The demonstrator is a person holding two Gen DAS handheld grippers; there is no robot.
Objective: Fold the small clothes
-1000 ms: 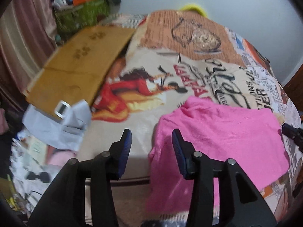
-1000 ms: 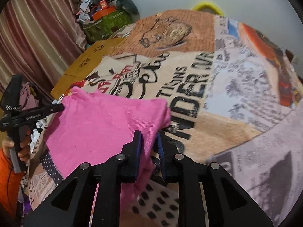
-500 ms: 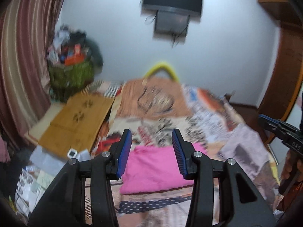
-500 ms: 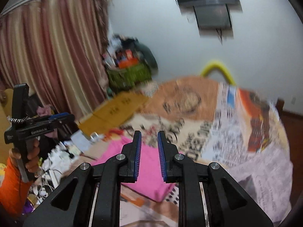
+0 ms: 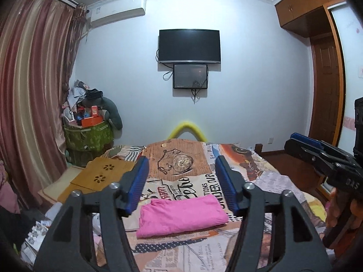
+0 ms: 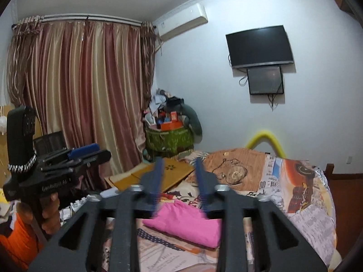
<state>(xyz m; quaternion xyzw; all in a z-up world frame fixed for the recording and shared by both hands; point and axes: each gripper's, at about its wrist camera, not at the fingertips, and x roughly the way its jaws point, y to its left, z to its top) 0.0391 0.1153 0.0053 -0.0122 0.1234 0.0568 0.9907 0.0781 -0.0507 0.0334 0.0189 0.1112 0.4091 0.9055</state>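
Jaws of both the left gripper (image 5: pixel 181 182) and right gripper (image 6: pixel 179 182) had just been opening, empty, above the folded pink garment (image 5: pixel 181 213) on the bed (image 5: pixel 261 181).

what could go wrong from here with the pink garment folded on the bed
1. The folded pink garment lies near the bed's near edge; a bump might slide it off.
2. Its fold looks loose at the right end and could spring open.
3. Both the left hand-held gripper and right hand-held gripper are open and empty, jaws just opening, so nothing steadies it.
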